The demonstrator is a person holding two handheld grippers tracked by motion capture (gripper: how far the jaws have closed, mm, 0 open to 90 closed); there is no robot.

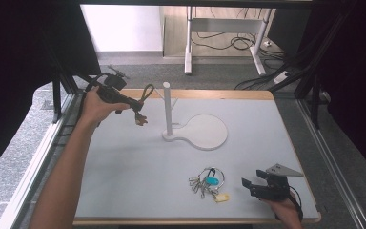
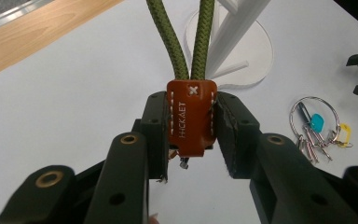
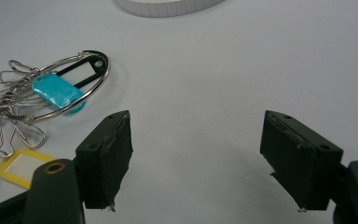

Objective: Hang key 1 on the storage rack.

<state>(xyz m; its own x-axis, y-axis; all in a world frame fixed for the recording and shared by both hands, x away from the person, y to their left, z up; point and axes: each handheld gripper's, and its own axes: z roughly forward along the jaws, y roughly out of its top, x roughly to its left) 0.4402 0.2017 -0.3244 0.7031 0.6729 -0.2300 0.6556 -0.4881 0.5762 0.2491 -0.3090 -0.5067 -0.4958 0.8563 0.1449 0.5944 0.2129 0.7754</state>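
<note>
Brown leather tab [image 2: 191, 116]: clamped between the two black jaws of the left hand-held gripper [image 2: 191, 135], pads pressing on both its sides; white stitching and stamped letters face the camera.
Green cord [image 2: 182, 37]: a braided loop, its two strands rising out of the top of the leather tab; in the high view the loop [image 1: 147, 91] sticks out past the gripper toward the post.
Left hand-held gripper [image 1: 132, 110]: held up above the far-left part of the worktop, closed narrow on the leather tab, the cord and tab hanging clear of the surface.
Left hand [image 1: 95, 107]: wrapped around the gripper's body, forearm coming in from the bottom left.
White stand [image 1: 195, 130]: an upright post [image 1: 167, 107] on a flat round-ended base, near the middle of the worktop, just to the right of the held cord loop.
Right hand-held gripper [image 1: 250, 183]: low at the near-right of the worktop, jaws wide apart with nothing between them; in its own view [image 3: 196, 158] bare surface lies between the pads.
Key ring [image 1: 209, 181]: a bunch of wire clips on a metal ring with a turquoise tag [image 3: 58, 91] and a yellow tag [image 3: 21, 168], lying flat just to the left of the right gripper, untouched.
Worktop [image 1: 138, 162]: pale grey with a wooden edge.
</note>
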